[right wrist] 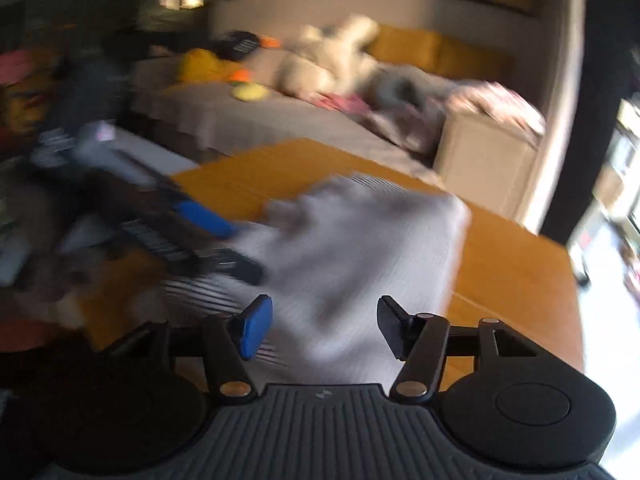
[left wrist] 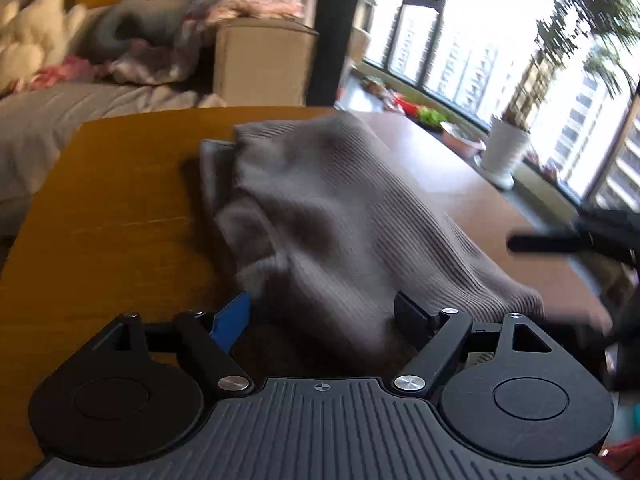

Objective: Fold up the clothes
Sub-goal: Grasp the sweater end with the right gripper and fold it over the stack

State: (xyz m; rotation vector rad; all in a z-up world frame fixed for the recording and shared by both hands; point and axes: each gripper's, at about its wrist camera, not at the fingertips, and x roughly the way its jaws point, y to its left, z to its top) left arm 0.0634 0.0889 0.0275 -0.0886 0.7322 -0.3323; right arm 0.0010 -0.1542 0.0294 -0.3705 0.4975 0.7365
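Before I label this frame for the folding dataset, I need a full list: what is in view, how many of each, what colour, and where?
Ribbed garment: one, grey-brown, bunched on the table, its near edge between the left gripper's fingers.
Table: one, orange-brown wood, under the garment.
Sofa: one, grey cover, behind the table.
Plush toy: one, cream, on the sofa.
Cushions: mustard yellow, against the sofa back; count unclear.
Cardboard box: one, tan, beside the sofa, pinkish cloth draped on top.
Plant pot: one, white, on the window ledge.
Left gripper: black, one blue pad, jaws apart around the garment's edge.
Right gripper: black, one blue pad, jaws apart over the garment.
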